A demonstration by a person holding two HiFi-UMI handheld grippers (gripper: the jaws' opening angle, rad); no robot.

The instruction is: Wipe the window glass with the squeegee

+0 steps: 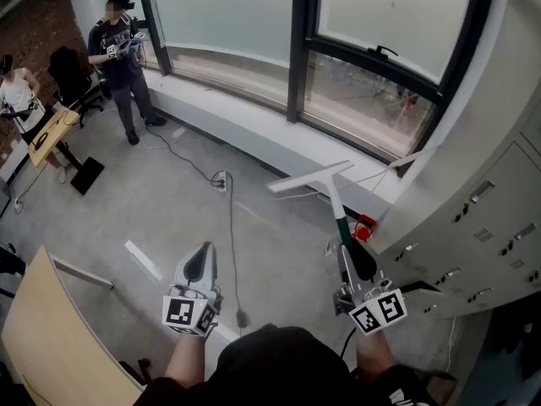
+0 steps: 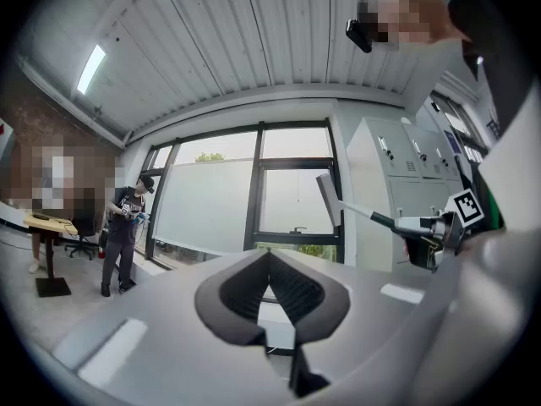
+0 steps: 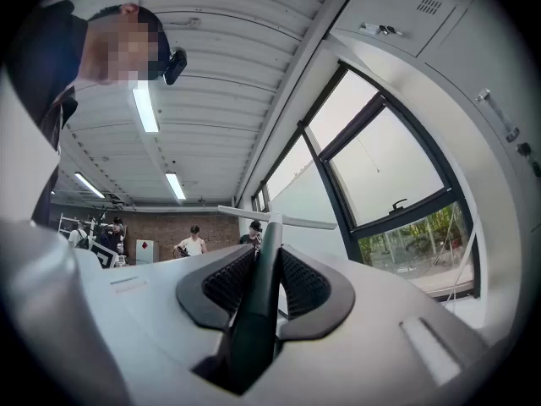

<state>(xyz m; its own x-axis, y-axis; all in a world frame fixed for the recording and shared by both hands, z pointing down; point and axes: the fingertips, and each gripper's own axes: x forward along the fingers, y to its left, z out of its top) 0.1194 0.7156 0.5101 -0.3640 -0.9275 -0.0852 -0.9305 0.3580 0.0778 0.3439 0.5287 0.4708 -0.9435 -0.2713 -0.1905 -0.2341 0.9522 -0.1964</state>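
One gripper is working: right gripper (image 3: 269, 265) is clamping the squeegee (image 1: 311, 178) handle, blade riding ahead of its jaws, short of the window glass (image 1: 380, 100), needs squaring flat before contact; left gripper (image 2: 269, 265) is idling closed, empty.

The grey floor (image 1: 110, 210) carries a black cable (image 1: 231, 235) running out from the window wall, a white tape strip (image 1: 142, 260) and a standing person (image 1: 125, 66) near its far left corner.

Even daylight enters through the tall black-framed glass window (image 1: 380, 24), its panes washed pale. Long white ceiling strip lights (image 2: 92, 68) glow above the window. Gripper views bulge fisheye, corners black, foreground soft.
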